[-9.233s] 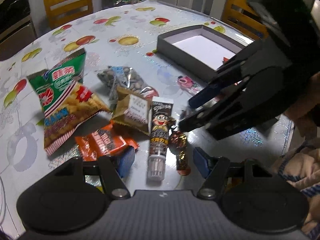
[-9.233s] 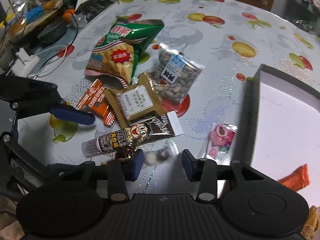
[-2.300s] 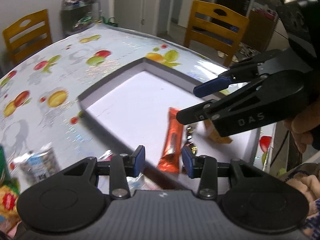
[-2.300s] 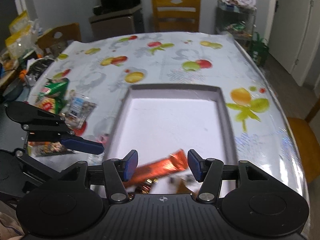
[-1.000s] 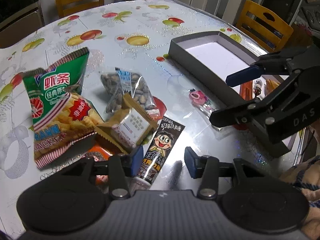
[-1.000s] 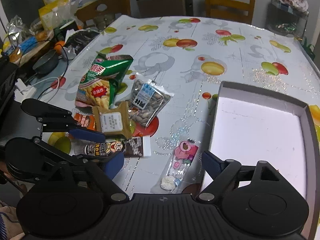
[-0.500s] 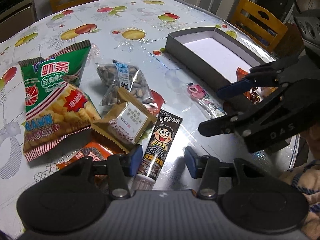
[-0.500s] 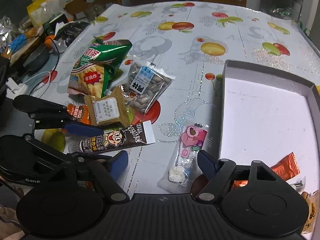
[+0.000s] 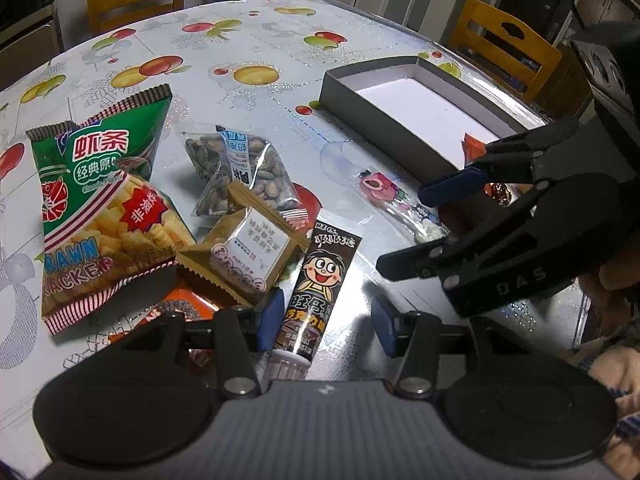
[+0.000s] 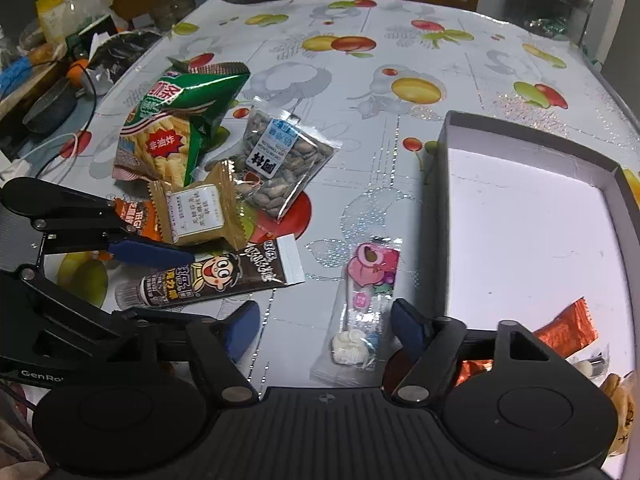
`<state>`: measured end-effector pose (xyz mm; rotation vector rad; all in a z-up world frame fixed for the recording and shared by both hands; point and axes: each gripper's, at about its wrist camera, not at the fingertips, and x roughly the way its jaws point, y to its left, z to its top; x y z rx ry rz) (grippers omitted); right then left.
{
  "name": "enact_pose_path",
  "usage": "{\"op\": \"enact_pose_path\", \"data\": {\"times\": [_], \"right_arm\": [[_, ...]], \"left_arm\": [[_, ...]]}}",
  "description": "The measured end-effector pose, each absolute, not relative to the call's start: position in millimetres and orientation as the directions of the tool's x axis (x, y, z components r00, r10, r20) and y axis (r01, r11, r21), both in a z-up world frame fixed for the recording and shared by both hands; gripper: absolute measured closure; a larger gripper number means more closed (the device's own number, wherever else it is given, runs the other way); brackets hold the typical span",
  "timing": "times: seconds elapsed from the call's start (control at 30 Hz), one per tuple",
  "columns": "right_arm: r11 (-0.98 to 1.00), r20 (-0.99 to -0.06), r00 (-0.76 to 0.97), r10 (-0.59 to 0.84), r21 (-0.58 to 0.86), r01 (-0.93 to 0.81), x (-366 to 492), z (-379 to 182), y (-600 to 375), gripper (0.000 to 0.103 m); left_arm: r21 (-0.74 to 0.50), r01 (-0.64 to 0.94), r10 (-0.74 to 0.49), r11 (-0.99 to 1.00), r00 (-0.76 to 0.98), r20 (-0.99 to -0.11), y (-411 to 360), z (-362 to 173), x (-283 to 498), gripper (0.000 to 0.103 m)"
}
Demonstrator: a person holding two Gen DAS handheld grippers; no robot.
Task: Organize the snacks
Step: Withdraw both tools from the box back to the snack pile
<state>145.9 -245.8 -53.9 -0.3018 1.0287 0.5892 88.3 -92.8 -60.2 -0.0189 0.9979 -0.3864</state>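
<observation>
My left gripper [image 9: 326, 320] hovers low over the cap end of a brown chocolate tube [image 9: 320, 280]; its jaws are opening a little and the pads stay clear of the tube. My right gripper [image 10: 324, 330] straddles the lower end of a clear pink candy packet [image 10: 366, 292], jaws closing, pads not touching it. A green prawn cracker bag [image 9: 96, 200], a seed bag [image 9: 240, 176], a tan packet [image 9: 244, 256] and an orange packet [image 9: 176, 308] lie to the left. The grey box [image 10: 442, 200] holds an orange wrapper [image 10: 568, 328] and small sweets.
The round table [image 9: 248, 32] has a glossy fruit-print cloth. Wooden chairs [image 9: 504, 48] stand around it. Cables, a dark pan and bags [image 10: 52, 100] crowd the far left side in the right wrist view. A person's sleeve [image 9: 616, 368] shows at the right edge.
My right gripper has sunk toward the pink candy packet and its jaws have narrowed around it. The left gripper has stayed over the chocolate tube.
</observation>
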Motion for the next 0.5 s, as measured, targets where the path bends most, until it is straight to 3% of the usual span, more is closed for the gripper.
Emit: {"op": "enact_pose_path", "data": {"times": [0.23,0.5], "right_arm": [[0.807,-0.875,0.400,0.273,-0.018,-0.590,143.0,-56.9,-239.1,0.027],[0.800,-0.869,0.424,0.255,-0.057,-0.598,137.9,-59.8,-235.6,0.027]], "left_arm": [[-0.193,0.336,-0.343,0.922,0.477,-0.809,-93.5,-60.8,87.0,0.049],[-0.136,0.377,-0.324,0.916,0.496,-0.806,-100.6,-63.0,82.0,0.048]]}}
